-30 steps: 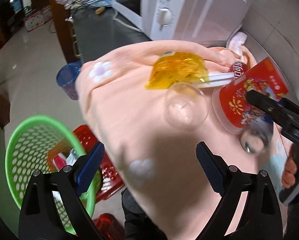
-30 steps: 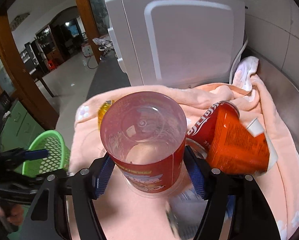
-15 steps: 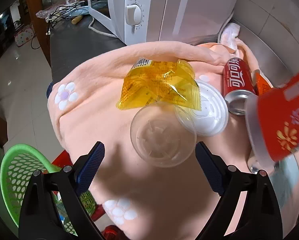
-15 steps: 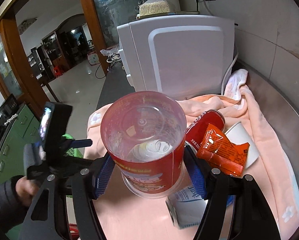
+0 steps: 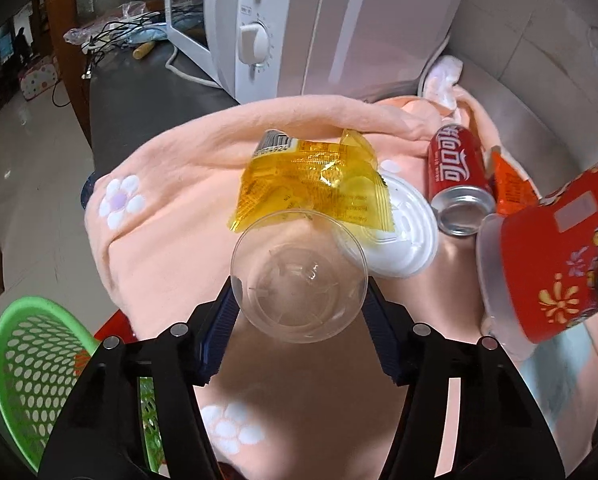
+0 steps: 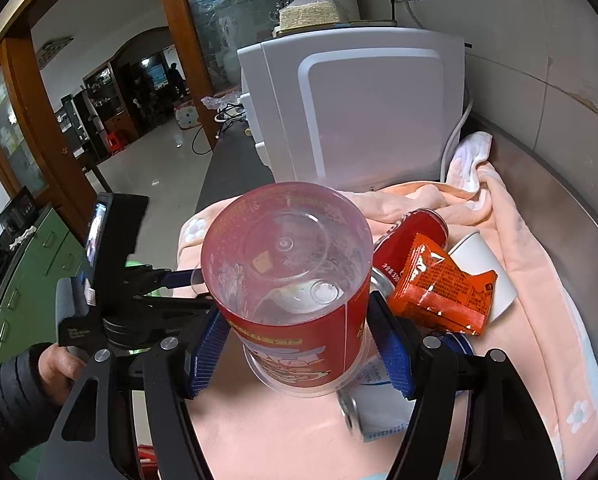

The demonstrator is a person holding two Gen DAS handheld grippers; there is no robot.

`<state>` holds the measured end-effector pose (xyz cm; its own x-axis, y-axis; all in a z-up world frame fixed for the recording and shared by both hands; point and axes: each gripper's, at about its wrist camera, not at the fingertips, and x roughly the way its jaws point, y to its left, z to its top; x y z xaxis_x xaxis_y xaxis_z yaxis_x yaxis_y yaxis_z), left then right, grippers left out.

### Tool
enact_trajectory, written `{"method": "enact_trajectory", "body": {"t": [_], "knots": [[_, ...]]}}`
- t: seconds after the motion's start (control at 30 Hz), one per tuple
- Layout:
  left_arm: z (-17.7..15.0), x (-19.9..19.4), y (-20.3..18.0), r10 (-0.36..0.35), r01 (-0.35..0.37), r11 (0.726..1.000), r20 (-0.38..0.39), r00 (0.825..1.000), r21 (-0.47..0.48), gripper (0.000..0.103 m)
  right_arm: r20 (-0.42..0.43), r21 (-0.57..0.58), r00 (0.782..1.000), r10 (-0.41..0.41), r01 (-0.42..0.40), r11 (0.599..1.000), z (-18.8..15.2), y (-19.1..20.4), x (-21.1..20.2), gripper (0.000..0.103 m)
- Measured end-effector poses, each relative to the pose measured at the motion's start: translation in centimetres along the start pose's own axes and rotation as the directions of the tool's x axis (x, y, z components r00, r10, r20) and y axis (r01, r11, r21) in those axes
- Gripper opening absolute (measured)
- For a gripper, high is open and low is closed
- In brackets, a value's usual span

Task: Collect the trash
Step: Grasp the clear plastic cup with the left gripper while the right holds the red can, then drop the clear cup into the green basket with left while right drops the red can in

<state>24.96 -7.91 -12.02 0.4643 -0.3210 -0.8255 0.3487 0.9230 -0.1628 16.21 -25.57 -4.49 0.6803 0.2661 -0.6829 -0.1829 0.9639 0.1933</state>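
Note:
A clear plastic cup (image 5: 299, 276) lies on a peach towel (image 5: 171, 240), mouth toward the left wrist camera. My left gripper (image 5: 299, 298) has the cup between its jaws, which are closing; both blue pads touch the cup's rim. My right gripper (image 6: 295, 332) is shut on a red printed plastic cup (image 6: 287, 264) and holds it off the towel; the same red cup (image 5: 547, 272) shows at the right of the left wrist view. A yellow wrapper (image 5: 311, 184), a white lid (image 5: 399, 240) and a red cola can (image 5: 457, 172) lie behind the clear cup.
An orange packet (image 6: 439, 284), a white paper cup (image 6: 483, 264) and a blue-and-white can (image 6: 375, 412) lie on the towel. A white microwave (image 5: 339, 20) stands behind. A green basket (image 5: 31, 360) sits low at the left, off the counter edge. A hand in a dark sleeve (image 6: 55, 364) holds the left gripper.
My left gripper came forward over the towel to the clear cup and its jaws narrowed onto it. My right gripper rose a little with the red cup still held.

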Motion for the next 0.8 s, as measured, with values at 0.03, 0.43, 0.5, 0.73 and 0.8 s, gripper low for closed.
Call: {"method": "enact_trajectory", "body": {"t": [0.03, 0.43, 0.5, 0.73, 0.8], "knots": [[-0.2, -0.6, 0.3, -0.003, 0.003, 1.0, 0.006, 1.0, -0.009, 0.06, 0.001, -0.002, 1.0, 0.004, -0.004, 1.0, -0.1, 0.2, -0.1, 0.066], [-3.9, -8.7, 5.5, 0.063, -0.051, 0.991, 0.093, 0.994, -0.127, 0.06, -0.001, -0.063, 0.995, 0.097, -0.097, 0.993, -0.6, 4.8, -0.1, 0.066], [-4.7, -9.9, 6.9, 0.104, -0.089, 0.985, 0.098, 0.99, -0.147, 0.06, -0.003, -0.083, 0.993, 0.121, -0.121, 0.989, -0.6, 6.2, 0.0, 0.066], [-8.8, -12.5, 12.4, 0.22, -0.199, 0.953, 0.068, 0.973, -0.228, 0.06, -0.038, -0.122, 0.978, 0.206, -0.209, 0.97, -0.6, 11.1, 1.6, 0.066], [-9.9, -12.4, 13.7, 0.238, -0.22, 0.943, 0.046, 0.97, -0.249, 0.06, -0.05, -0.134, 0.972, 0.23, -0.235, 0.963, -0.6, 12.6, 2.2, 0.066]]}}
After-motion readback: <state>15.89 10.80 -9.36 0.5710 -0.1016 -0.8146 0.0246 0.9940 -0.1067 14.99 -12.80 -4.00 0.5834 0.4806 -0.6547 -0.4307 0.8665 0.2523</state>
